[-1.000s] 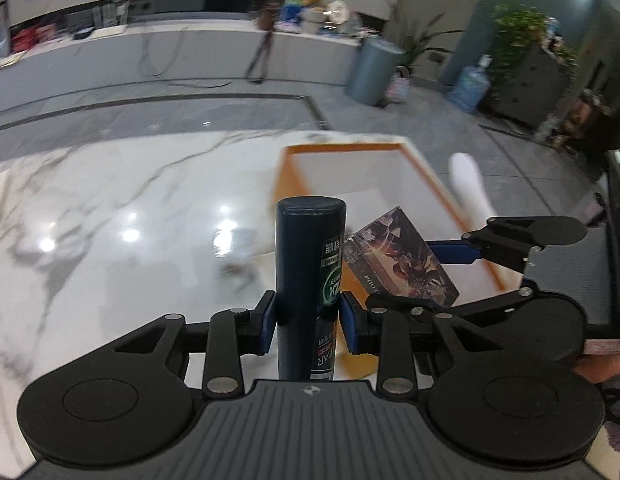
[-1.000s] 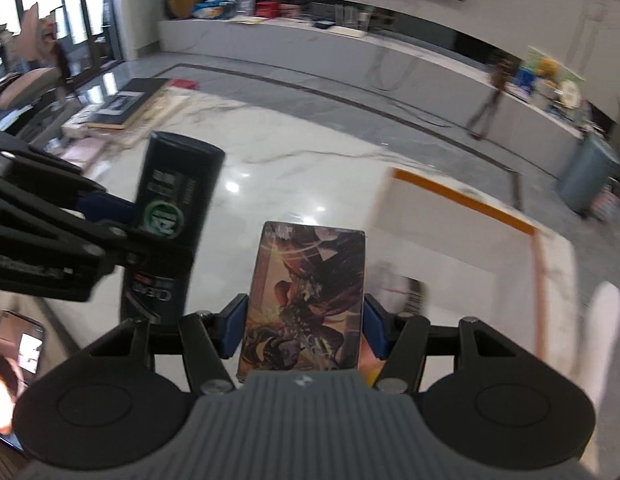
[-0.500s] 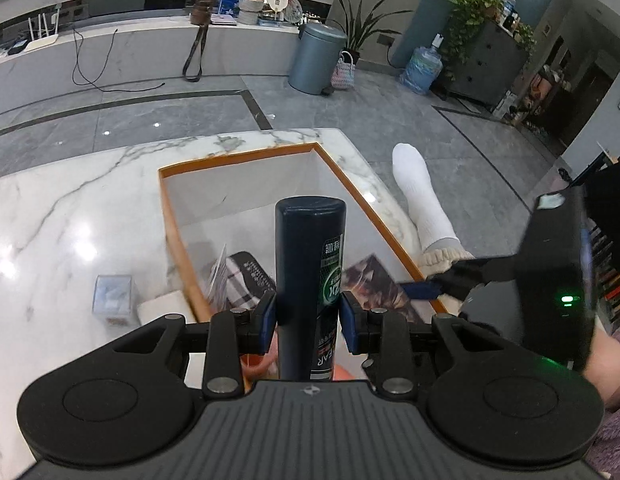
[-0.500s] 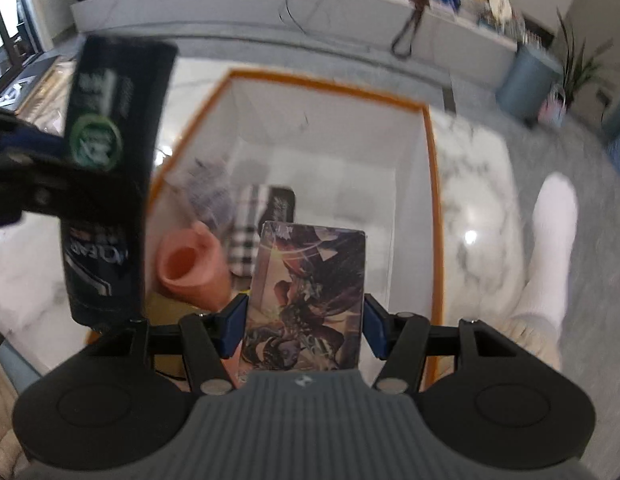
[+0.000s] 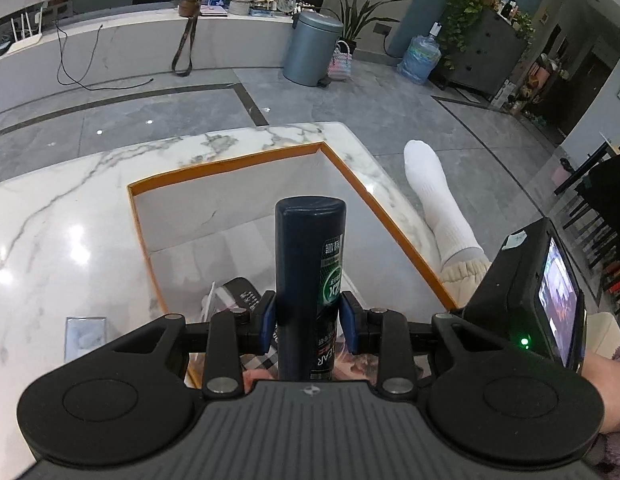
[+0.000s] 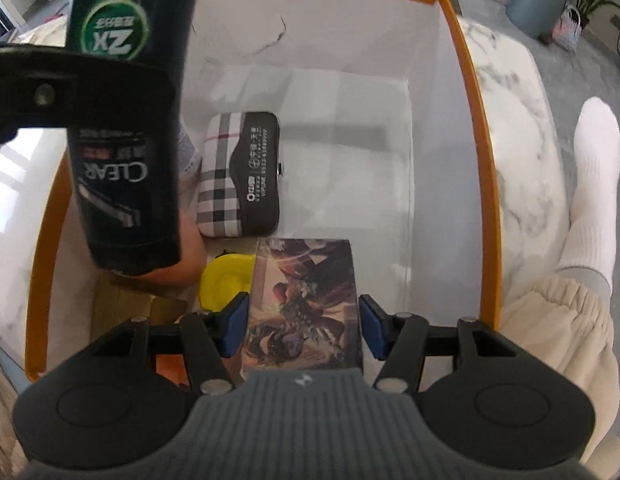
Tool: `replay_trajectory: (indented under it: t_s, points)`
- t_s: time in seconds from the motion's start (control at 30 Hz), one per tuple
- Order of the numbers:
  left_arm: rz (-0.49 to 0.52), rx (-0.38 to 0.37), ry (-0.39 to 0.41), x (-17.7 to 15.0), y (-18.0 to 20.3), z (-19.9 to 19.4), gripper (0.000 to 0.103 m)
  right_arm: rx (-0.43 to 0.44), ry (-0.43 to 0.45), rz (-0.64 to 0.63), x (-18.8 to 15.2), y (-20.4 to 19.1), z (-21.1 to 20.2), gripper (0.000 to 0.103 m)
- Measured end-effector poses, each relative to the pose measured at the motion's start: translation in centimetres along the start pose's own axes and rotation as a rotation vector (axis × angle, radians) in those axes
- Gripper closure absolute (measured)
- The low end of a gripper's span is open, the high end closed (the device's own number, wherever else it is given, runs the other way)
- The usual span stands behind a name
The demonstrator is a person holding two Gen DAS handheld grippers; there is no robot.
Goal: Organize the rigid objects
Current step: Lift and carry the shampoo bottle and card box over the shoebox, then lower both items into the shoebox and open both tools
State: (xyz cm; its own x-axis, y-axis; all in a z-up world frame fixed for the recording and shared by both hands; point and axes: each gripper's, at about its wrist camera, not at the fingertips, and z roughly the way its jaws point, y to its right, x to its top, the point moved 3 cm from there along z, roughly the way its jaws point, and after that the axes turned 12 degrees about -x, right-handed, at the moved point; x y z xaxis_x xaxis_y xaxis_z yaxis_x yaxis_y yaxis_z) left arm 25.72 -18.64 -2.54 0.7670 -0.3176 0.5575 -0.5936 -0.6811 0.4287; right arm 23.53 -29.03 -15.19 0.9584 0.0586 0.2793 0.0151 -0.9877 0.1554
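My left gripper (image 5: 308, 320) is shut on a dark blue CLEAR bottle (image 5: 310, 248), held upright over the near left part of a white box with an orange rim (image 5: 373, 208). In the right wrist view the same bottle (image 6: 126, 140) hangs at the upper left. My right gripper (image 6: 304, 320) points steeply down into the box (image 6: 475, 120). It is shut on a flat card box with dark fantasy art (image 6: 306, 288). Both blue pads touch the card box's sides.
Inside the box lie a plaid zip case (image 6: 238, 176), a yellow round lid (image 6: 226, 280) and a peach-coloured object (image 6: 186, 252) partly behind the bottle. A small clear packet (image 5: 85, 336) lies on the marble table (image 5: 62, 240). A person's white-socked foot (image 6: 589, 184) is right of the table.
Both grippers have moved over the orange-rimmed box and come lower. The right one has tipped downward, so it looks into the box. Bottle and card box stay gripped.
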Motion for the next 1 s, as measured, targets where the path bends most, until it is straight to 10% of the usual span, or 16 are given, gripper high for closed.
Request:
replay_trajectory:
  t_s: [0.3,0.7,1.0]
  points:
    - [-0.025,-0.032,-0.006,-0.4,-0.5,0.2,0.066,0.002,-0.048,0.009,0.0,0.9,0.2,0.052]
    - [-0.090,-0.084,-0.011,-0.5,1.7,2.2,0.066,-0.183,0.377,0.150,-2.2,6.1,-7.5,0.065]
    - [-0.213,-0.102,-0.065,-0.8,2.8,7.2,0.066,-0.118,0.365,0.362,-5.3,9.5,-5.8,0.064]
